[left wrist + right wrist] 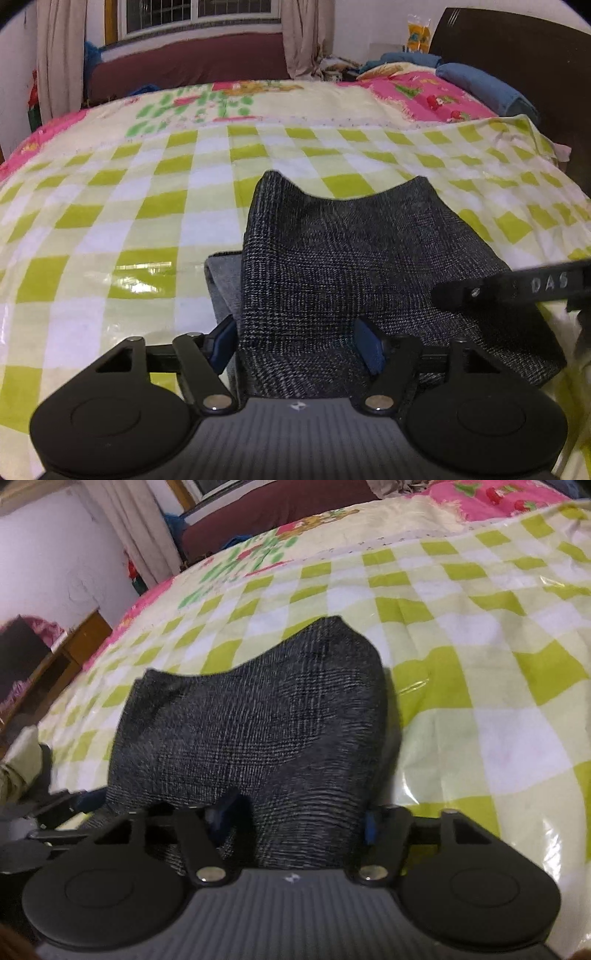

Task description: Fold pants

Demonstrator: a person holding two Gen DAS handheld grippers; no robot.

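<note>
Dark grey checked pants [332,258] lie folded on the bed, a paler grey layer showing at their left edge. My left gripper [295,341] straddles the near end of the pants; its blue pads [221,345] stand apart at the cloth's sides without pinching it. A black finger of the right gripper [517,286] rests on the pants' right side. In the right wrist view the pants [258,720] bunch into wrinkles between the pads of my right gripper [293,823], which is shut on them. The left gripper's body [55,812] shows at the left edge.
A glossy green-and-white checked sheet [147,206] covers the bed, with a pink quilt [436,96] and blue pillows [480,85] near the dark headboard [517,55]. A maroon sofa [184,59] and curtains stand beyond. A wooden cabinet [74,642] stands left of the bed.
</note>
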